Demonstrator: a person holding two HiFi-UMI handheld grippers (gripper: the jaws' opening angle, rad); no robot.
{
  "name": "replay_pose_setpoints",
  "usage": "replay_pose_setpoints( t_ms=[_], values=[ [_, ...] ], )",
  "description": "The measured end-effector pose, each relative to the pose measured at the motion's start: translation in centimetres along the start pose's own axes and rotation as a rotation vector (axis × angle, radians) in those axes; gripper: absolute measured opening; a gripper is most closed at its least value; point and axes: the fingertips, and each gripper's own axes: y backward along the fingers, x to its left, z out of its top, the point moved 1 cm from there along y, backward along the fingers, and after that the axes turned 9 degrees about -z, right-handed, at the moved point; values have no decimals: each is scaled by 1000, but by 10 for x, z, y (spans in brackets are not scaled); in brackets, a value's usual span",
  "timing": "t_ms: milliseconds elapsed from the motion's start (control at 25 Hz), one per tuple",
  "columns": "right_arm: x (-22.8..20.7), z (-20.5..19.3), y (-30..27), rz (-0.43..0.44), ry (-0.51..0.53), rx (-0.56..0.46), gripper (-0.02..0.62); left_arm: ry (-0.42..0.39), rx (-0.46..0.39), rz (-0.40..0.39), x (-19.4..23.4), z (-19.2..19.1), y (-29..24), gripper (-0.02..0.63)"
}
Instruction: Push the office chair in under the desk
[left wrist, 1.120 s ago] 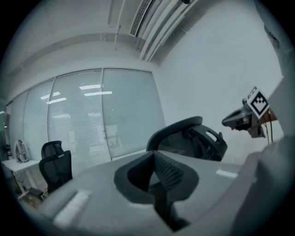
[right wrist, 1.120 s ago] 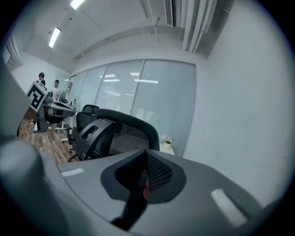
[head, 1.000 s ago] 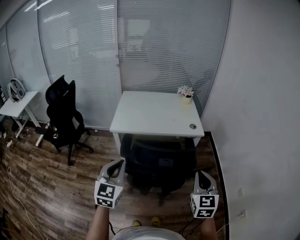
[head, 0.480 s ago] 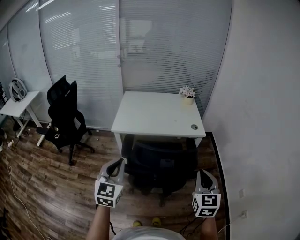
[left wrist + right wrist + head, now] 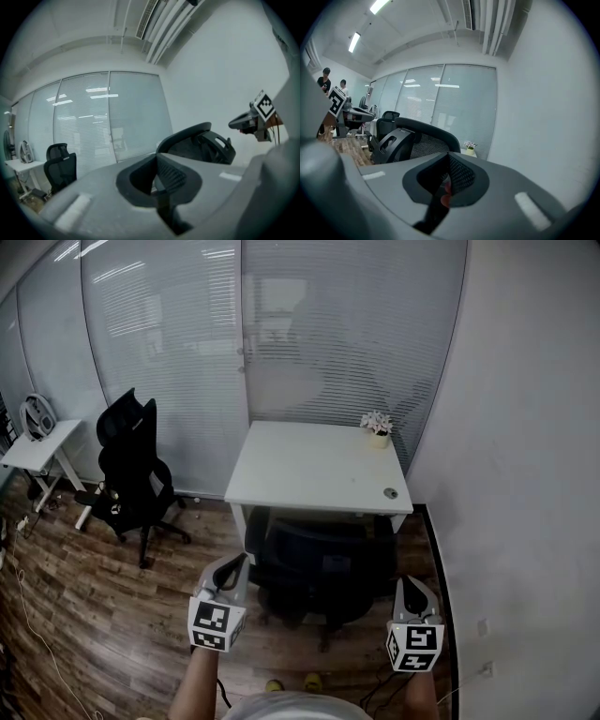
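Finding no legible text, brand name, number or sign in any view.

Noting only square black-and-white coded markers (image 5: 211, 626), bearing no letters or digits. Showing in the head view on the cube of the left gripper (image 5: 236, 570) and on the cube of the right gripper (image 5: 411, 587). Showing again at the edge of each gripper view, on the other gripper's cube.

Observing a small paler patch on the back of the office chair (image 5: 323, 568), too small and dim for reading as a label.
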Motion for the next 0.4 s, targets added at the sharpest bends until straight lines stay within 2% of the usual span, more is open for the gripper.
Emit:
replay_pose_setpoints(
  t_ms=[400],
  values=[
    [-1,3,-3,-7,4,-7,2,-4,-10,6,6,2,1,-2]
  ],
)
